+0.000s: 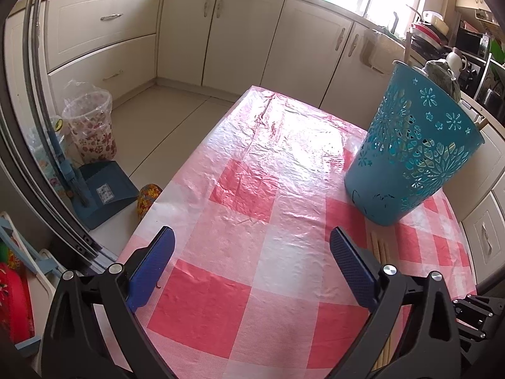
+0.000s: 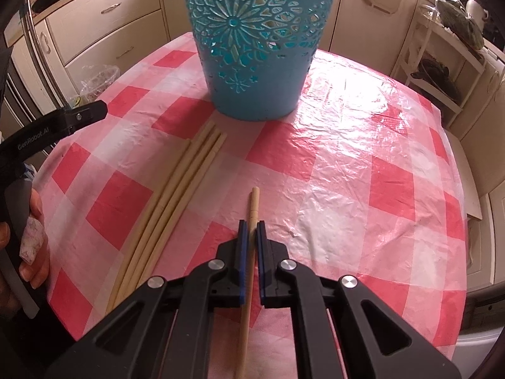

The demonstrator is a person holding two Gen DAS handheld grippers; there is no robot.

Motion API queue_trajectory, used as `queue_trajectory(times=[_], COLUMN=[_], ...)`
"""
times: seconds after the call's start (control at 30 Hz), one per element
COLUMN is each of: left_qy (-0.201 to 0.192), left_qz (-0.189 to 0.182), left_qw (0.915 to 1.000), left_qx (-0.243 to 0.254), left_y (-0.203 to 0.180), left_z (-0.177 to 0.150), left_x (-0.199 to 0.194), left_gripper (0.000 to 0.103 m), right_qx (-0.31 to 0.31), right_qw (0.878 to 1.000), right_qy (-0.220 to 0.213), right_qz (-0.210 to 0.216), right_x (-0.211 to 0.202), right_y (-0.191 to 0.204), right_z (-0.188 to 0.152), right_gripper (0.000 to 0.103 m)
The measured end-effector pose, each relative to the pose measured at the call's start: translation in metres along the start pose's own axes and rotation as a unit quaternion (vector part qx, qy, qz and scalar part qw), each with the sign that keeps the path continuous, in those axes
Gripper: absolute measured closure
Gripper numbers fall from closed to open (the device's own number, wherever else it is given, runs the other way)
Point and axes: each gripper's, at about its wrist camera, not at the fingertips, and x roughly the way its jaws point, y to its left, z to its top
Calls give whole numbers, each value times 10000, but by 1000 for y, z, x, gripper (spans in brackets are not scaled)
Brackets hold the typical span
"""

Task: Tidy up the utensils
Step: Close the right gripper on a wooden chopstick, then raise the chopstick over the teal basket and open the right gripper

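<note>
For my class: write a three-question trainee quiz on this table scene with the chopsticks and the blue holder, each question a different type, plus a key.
1. True or false: the right gripper is shut on a chopstick.
2. The left gripper is: A open and empty; B holding a spoon; C inside the holder.
3. Fill in: the loose chopsticks lie on the ____ tablecloth, in front of the blue holder.

Key: 1 true; 2 A; 3 checked.

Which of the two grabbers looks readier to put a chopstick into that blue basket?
Probably the right gripper: it is shut on one chopstick, with the basket just ahead. The left gripper is open and empty.
</note>
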Motion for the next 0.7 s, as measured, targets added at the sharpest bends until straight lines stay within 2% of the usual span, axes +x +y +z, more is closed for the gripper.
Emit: queue_trajectory(times=[0.17, 0.3, 0.47, 0.7], left_qy=[14, 29, 43, 78], left_qz=[-33, -37, -28, -24], left_qw=[10000, 10000, 10000, 10000], left_qx=[-45, -43, -61, -22], left_y=[2, 2, 2, 1], left_z=[0, -1, -1, -1], left_x=[0, 1, 2, 3], left_gripper=[8, 8, 8, 8], right_qx=[230, 24, 341, 875], right_qw=[9997, 9999, 9987, 9893], right_qy=[-101, -124, -261, -792], right_qz=[77, -36, 260, 856], right_x=[-2, -6, -8, -26], right_y=[-3, 3, -2, -13], right_z=[-8, -9, -17, -32], right_gripper=[97, 97, 97, 97])
